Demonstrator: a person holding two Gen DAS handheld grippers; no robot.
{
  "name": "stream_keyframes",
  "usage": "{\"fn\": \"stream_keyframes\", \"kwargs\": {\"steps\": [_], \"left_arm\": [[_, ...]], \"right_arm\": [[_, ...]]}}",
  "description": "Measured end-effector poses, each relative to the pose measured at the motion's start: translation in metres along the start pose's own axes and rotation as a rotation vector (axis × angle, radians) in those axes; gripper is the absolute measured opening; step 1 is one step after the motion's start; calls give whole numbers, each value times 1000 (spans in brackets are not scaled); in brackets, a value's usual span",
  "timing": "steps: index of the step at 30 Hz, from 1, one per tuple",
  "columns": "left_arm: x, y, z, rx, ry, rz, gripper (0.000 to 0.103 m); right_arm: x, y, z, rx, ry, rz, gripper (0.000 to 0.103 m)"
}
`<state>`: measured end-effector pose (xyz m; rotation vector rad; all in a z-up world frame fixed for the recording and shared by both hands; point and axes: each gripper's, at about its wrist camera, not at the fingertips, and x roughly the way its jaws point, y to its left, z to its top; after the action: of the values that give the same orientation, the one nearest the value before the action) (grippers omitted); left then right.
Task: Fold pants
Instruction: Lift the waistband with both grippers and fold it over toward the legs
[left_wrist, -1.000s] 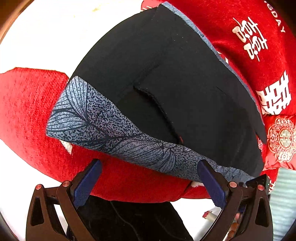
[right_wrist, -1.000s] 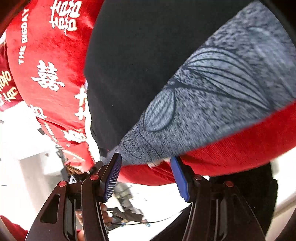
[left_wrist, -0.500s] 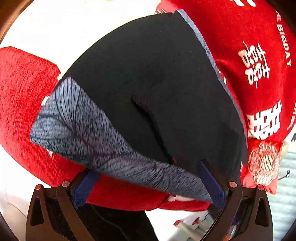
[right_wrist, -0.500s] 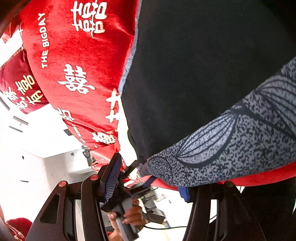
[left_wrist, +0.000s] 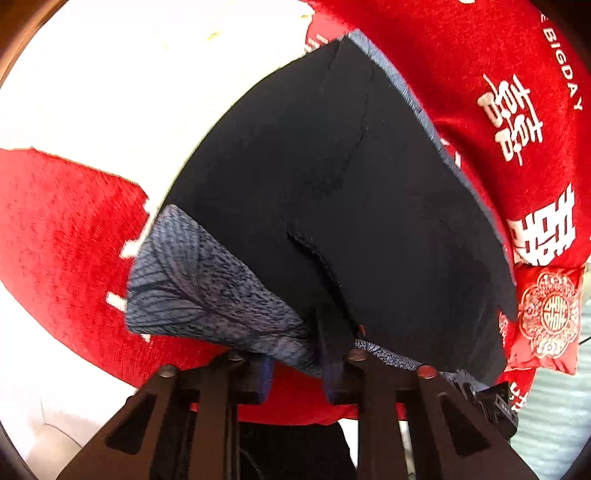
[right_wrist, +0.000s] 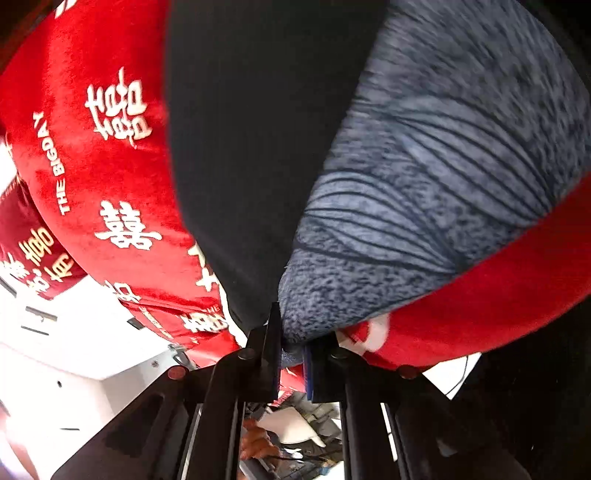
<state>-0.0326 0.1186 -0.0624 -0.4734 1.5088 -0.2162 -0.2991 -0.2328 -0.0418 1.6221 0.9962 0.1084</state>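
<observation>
Both grippers — left (left_wrist: 295, 363), right (right_wrist: 291, 349) — pinch the pants' (left_wrist: 369, 206) patterned hem; the thin bite could slip once lifted, dragging the blanket (left_wrist: 66, 240).

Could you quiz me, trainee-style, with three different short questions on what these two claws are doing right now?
1. True or false: the left gripper is shut on the grey leaf-patterned band of the black fabric pants.
2. The right gripper grips: A) red embroidered blanket, B) pants' patterned corner, C) nothing?
3. Fill in: the pants lie on a ___ blanket.

Key: 1 true; 2 B; 3 red.
</observation>
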Motion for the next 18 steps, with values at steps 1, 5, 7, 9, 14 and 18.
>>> {"fn": "stream_keyframes", "kwargs": {"steps": [1,5,7,9,14,18], "left_arm": [[-6,-5,2,14,-3,8,19],[-38,-39,16,50,-51,0,19],[-49,-56,27,61,-74,-3,19],[-59,-78,47,77,-115,-3,19],[-47,-122,116,124,-209,16,20],[-2,-150,170,211,-254,116,20]], "right_arm": [[-5,17,1,-45,13,-14,10],[-17,85,19,-204,48,-56,10],[-16,128,39,-298,67,-79,10],[-9,163,65,-368,92,-97,10],[20,211,132,-456,148,-191,10],[63,216,194,-462,178,-268,12]]}}
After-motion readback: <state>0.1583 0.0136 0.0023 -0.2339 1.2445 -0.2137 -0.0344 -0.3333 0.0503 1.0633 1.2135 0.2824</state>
